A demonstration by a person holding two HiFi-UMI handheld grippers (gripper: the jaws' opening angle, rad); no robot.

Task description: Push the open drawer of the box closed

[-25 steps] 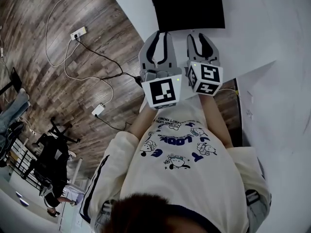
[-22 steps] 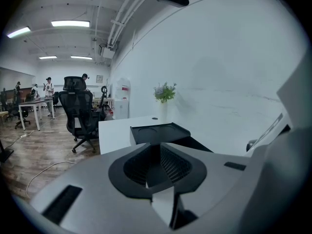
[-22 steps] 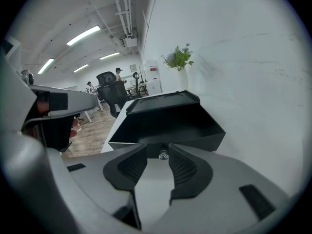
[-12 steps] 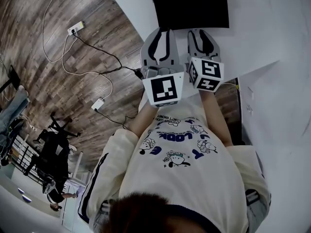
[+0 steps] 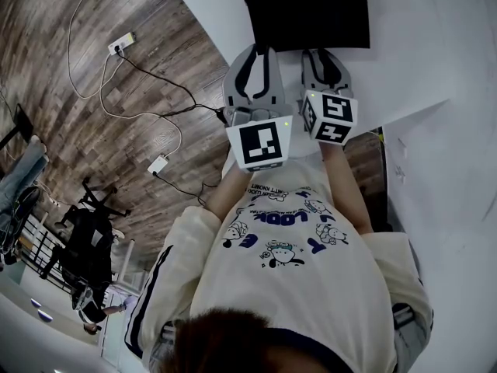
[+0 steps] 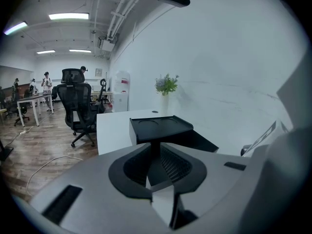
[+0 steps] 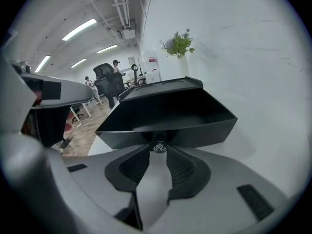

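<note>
Drawer (image 7: 165, 116) open, unpushed.
Right gripper (image 7: 157, 156), jaws just narrowed yet apart and empty, is aimed at knob (image 7: 158, 146) for pushing; left gripper (image 6: 152, 149) parted, idle.

Item count:
- 1 black plastic box (image 5: 303, 10) with 1 open drawer (image 7: 165, 116) and 1 small round knob (image 7: 159, 147).
- 2 grey two-jaw grippers: left gripper (image 5: 258, 53), right gripper (image 5: 323, 54).
- 2 white cubes with black square markers: left cube (image 5: 260, 142), right cube (image 5: 330, 119).
- 1 white table (image 5: 210, 6).
- 1 white vase (image 7: 183, 65) with 1 green plant (image 7: 178, 44).
- 1 white power strip (image 5: 120, 43) and 1 white adapter block (image 5: 158, 164).
</note>
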